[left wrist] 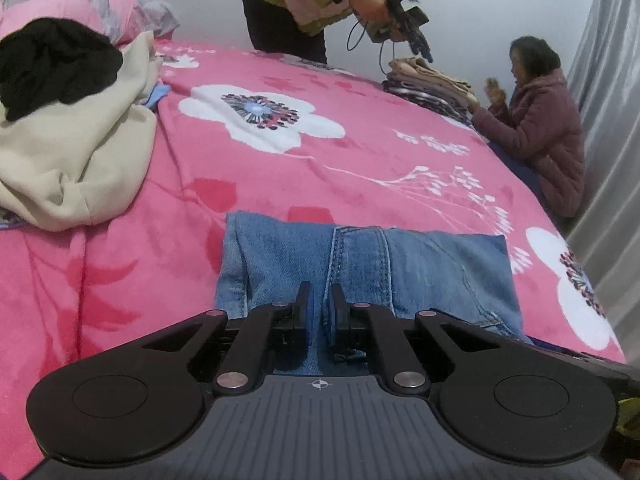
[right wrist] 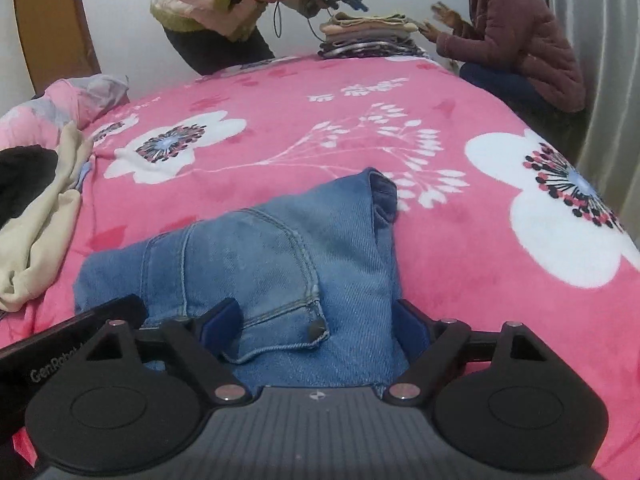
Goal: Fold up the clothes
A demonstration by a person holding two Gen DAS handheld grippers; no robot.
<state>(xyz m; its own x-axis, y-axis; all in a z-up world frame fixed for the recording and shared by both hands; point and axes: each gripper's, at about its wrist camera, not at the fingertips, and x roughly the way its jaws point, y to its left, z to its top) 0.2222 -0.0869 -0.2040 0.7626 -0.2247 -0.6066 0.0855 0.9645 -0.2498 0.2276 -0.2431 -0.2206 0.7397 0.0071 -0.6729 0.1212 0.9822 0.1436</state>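
Folded blue jeans (left wrist: 420, 264) lie on the pink flowered blanket (left wrist: 280, 184) near the bed's front edge. My left gripper (left wrist: 320, 290) is shut on a raised fold of denim along the jeans' seam. In the right wrist view the jeans (right wrist: 260, 252) show a back pocket and the waistband. My right gripper (right wrist: 316, 312) stands open and wide over their near end. Denim bulges between its blue pads (right wrist: 222, 320), which do not press on it. The left gripper's black body (right wrist: 80, 328) shows at the lower left of that view.
A cream garment (left wrist: 80, 152) with a black one (left wrist: 52, 68) on it is heaped at the left. A stack of folded clothes (right wrist: 372, 36) sits at the bed's far edge. A standing person (right wrist: 208, 4) holds a gripper over it; another person (right wrist: 516, 40) crouches beside grey curtains (left wrist: 608, 120).
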